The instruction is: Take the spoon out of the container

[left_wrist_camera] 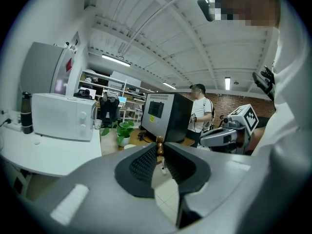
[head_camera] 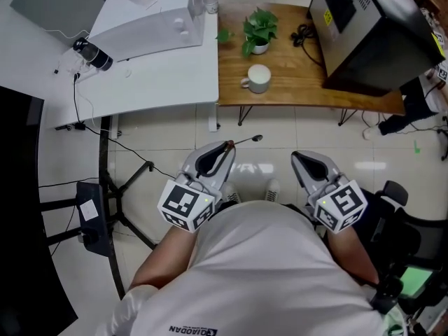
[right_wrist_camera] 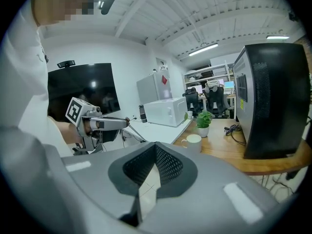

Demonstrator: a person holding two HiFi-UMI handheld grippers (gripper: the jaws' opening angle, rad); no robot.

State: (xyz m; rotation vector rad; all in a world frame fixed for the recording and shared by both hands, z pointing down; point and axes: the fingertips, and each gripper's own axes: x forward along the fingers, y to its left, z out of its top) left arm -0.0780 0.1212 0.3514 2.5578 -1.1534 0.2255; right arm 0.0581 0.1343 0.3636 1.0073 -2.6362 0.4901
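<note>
One spoon (head_camera: 256, 138) is clear of its container and in the air over the tiled floor (head_camera: 273, 126), short of the wooden table's (head_camera: 301, 91) near edge. Its brown beaded handle end is pinched between the pads of the left gripper (head_camera: 227, 148), and its thin stem and bowl point toward the table. The left gripper view confirms the hold: the handle tip pokes up between the two ribbed pads, which are clamped on it.

The container, a white mug (head_camera: 258, 78), stands well apart from the spoon, close to the table's near edge toward its left corner. Nothing shows above its rim. A small potted plant (head_camera: 260, 29) sits behind it, and a large black cabinet (head_camera: 371, 26) fills the table's right end.

The right gripper (head_camera: 298, 157) is drawn in by the person's body beside the left one, its pads brought together on nothing.

Judged from how things lie, the removal itself appears done. What may remain is setting the spoon down somewhere, perhaps on the wooden table or on the white table (head_camera: 154, 72) to its left, where a microwave (head_camera: 150, 12) stands.
</note>
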